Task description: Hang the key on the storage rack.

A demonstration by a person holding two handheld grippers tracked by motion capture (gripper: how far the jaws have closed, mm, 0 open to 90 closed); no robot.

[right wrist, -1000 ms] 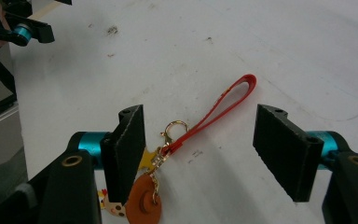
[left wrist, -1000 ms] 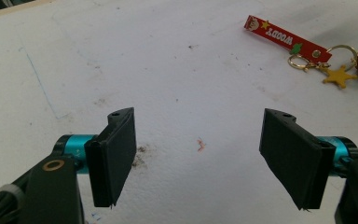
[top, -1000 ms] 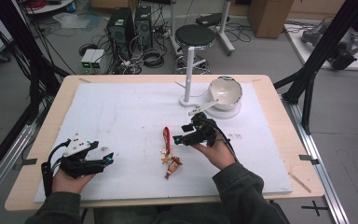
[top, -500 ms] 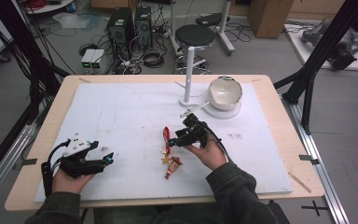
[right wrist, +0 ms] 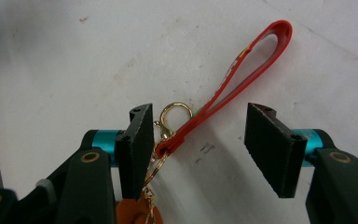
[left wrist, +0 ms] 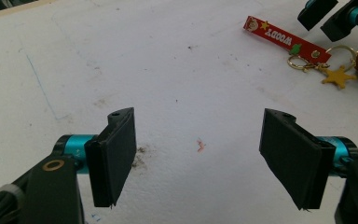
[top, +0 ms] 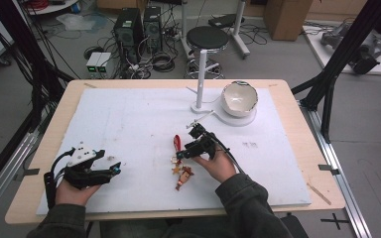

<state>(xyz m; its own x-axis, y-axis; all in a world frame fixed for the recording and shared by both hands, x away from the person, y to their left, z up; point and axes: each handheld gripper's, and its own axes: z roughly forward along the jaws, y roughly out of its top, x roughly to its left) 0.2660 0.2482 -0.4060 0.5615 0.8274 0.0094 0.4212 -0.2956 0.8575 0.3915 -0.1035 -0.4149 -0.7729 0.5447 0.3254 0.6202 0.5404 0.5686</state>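
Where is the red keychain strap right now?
In the high view the red keychain strap lies on the white mat near the table's middle, its lower end between the open fingers of the right gripper.

Left gripper point(top: 115, 170) rests open; right gripper point(top: 179, 154), jaws just closing, angles down.

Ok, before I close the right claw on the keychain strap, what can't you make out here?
- Keychain figure: too small in the high view; in the right gripper view the claw and bottom edge cut it off.
- Left pad and clasp: contact unclear.
- Strap lettering: only partly legible, left gripper view.
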